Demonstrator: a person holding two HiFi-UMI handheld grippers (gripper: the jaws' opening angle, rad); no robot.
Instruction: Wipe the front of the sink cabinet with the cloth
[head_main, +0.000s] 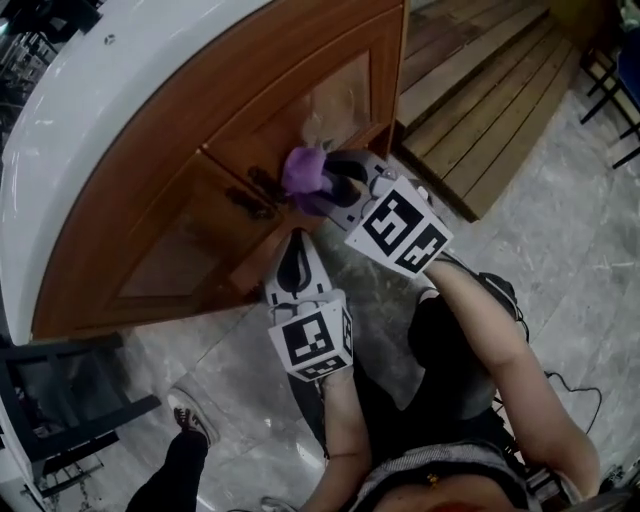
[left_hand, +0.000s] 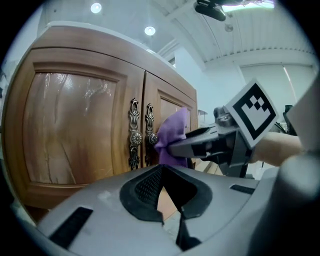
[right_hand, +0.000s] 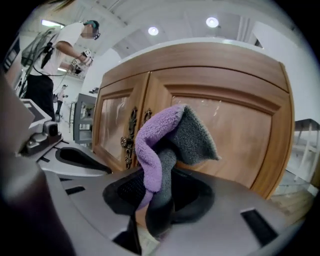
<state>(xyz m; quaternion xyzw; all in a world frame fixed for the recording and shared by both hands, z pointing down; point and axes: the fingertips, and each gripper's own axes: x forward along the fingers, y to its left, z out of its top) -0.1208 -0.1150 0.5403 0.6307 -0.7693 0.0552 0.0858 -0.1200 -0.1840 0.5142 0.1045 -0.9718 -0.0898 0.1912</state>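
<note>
The wooden sink cabinet (head_main: 200, 190) has two doors with ornate metal handles (head_main: 255, 195) at the middle, under a white counter (head_main: 90, 100). My right gripper (head_main: 325, 180) is shut on a purple and grey cloth (head_main: 303, 178), held at the right door just beside the handles. In the right gripper view the cloth (right_hand: 157, 150) sticks up out of the gripper (right_hand: 160, 195) in front of the door panel (right_hand: 240, 135). My left gripper (head_main: 293, 240) is shut and empty, low before the cabinet's base; from it I see the cloth (left_hand: 172, 135) next to the handles (left_hand: 135, 135).
A wooden slatted platform (head_main: 490, 100) lies to the cabinet's right on the marble floor (head_main: 560, 230). A black frame (head_main: 60, 400) stands at lower left. A second person's shoe (head_main: 190, 415) is on the floor nearby, and a person (right_hand: 60, 55) stands far behind.
</note>
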